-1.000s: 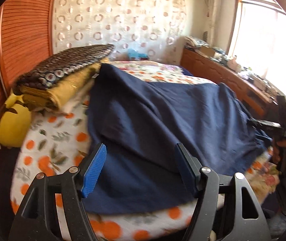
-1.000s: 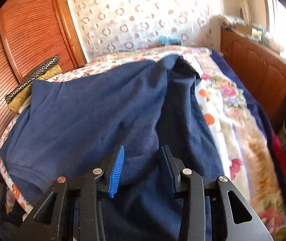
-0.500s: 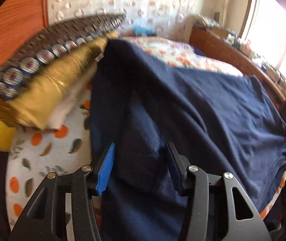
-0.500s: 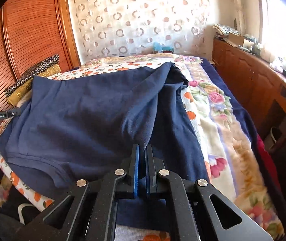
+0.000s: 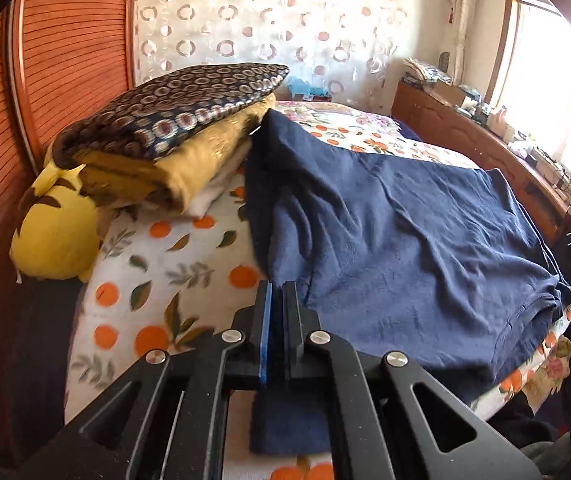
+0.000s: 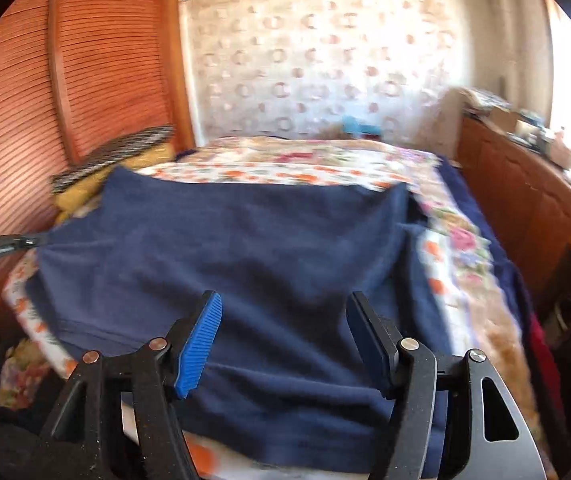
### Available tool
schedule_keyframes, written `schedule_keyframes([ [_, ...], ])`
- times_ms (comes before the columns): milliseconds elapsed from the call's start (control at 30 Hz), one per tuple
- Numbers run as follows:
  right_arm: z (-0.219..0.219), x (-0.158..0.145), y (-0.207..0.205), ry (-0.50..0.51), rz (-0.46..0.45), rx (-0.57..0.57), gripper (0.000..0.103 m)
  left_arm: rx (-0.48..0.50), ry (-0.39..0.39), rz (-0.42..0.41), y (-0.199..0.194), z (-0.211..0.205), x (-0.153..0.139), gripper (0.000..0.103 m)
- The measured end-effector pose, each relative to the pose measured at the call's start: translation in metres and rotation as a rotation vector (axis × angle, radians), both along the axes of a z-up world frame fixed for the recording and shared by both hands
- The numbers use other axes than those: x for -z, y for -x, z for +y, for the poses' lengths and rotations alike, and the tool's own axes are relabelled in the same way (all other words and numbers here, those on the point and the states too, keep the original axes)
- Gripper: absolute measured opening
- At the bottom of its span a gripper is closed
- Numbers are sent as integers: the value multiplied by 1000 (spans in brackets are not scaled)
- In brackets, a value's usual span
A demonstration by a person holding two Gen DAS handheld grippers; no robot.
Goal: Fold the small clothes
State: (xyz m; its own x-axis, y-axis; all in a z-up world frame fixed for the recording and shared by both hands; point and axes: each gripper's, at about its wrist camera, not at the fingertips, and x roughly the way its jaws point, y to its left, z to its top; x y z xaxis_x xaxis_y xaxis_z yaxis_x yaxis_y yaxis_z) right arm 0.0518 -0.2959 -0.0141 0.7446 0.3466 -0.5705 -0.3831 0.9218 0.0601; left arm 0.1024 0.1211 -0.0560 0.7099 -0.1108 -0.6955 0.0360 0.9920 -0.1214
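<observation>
While my left hand-held gripper (image 5: 277, 300) is clamped on the navy garment's (image 5: 405, 248) near-left edge, the right hand-held gripper (image 6: 285, 328), jaws opening and empty, hovers over its right half.

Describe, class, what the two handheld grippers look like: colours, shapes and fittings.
Both the left gripper and the right gripper are matt black plastic frames with triangular cut-outs and silver pivot screws. Each has one ribbed blue pad and one black pad.
</observation>
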Motion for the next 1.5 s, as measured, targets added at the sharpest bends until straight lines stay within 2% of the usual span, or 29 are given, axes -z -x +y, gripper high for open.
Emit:
schedule_keyframes([
  [167, 66, 2, -1, -44, 30, -193, 67, -45, 20, -33, 14, 16, -8, 4],
  [200, 79, 3, -4, -49, 41, -228, 67, -45, 23, -37, 16, 19, -10, 7],
  [233, 96, 6, -6, -52, 50, -273, 67, -46, 13, -35, 18, 21, -12, 13],
  [267, 110, 7, -6, -52, 53, -306, 67, -45, 5, -36, 18, 23, -13, 37],
  [300, 123, 9, -7, -52, 57, -339, 67, -44, 3, -45, 19, 25, -14, 56],
  [333, 137, 11, -9, -53, 62, -373, 67, -42, 5, -51, 21, 28, -15, 62],
  [367, 152, 12, -9, -56, 69, -408, 67, -43, 6, -52, 22, 31, -16, 73],
  [400, 167, 15, -10, -55, 75, -440, 67, -51, 6, -49, 23, 34, -16, 77],
  [567, 227, 30, -21, -30, 108, -579, 67, -119, -7, -54, 32, 57, -17, 77],
  [700, 271, 51, -29, 28, 132, -682, 67, -148, -5, -52, 39, 73, -16, 77],
  [867, 314, 67, -31, 130, 98, -726, 67, -165, 4, -49, 48, 87, -13, 77],
  [1100, 347, 77, -27, 224, 66, -759, 67, -185, 19, -48, 53, 98, -9, 77],
  [1133, 348, 78, -26, 245, 60, -760, 58, -186, 23, -51, 54, 99, -10, 77],
  [1167, 348, 79, -24, 260, 48, -762, 55, -187, 25, -52, 54, 99, -10, 77],
  [1200, 347, 78, -22, 255, 38, -768, 41, -186, 25, -53, 53, 99, -10, 77],
  [1233, 348, 79, -23, 254, 37, -774, 20, -183, 25, -55, 52, 98, -11, 77],
  [1267, 348, 79, -23, 271, 20, -756, 8, -182, 25, -56, 51, 97, -11, 77],
  [1300, 347, 79, -21, 283, 8, -743, 5, -178, 26, -54, 48, 95, -11, 77],
  [1500, 316, 59, -21, 161, 21, -712, 4, -92, 43, -63, 12, 70, -22, 77],
])
